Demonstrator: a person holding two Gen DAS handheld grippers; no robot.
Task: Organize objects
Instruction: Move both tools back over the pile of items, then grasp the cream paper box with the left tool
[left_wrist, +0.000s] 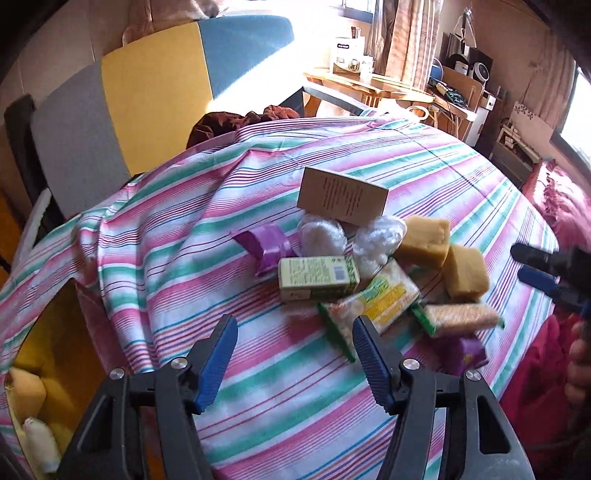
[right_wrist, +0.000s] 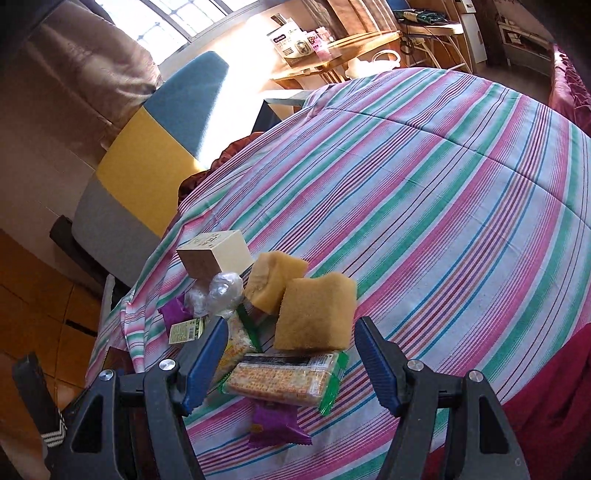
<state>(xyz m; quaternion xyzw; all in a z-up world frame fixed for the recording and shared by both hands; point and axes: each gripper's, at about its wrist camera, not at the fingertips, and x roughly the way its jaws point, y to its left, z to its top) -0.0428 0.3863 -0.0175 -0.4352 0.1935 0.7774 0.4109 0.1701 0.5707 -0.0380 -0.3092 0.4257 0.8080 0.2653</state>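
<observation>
Right gripper (right_wrist: 290, 360) spread wide, empty, hovering over pile. Just ahead betw. fingers: cracker pack (right_wrist: 282, 380), near sponge (right_wrist: 314, 314) right behind. Drop straight, pinch pack's short sides, avoid purple wrapper (right_wrist: 277, 424). Left gripper (left_wrist: 295, 358) likewise spread, empty; green box (left_wrist: 317, 277) ahead, brown box (left_wrist: 343, 195) farthest.

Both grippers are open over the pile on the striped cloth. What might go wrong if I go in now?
1. The tan box rests tilted on the clear plastic bundles; pulling those first may tip it.
2. The right gripper straddles a sponge leaning on the cracker pack; closing may catch both.
3. The striped cloth is loose and wrinkled, so the left gripper may snag it.
</observation>
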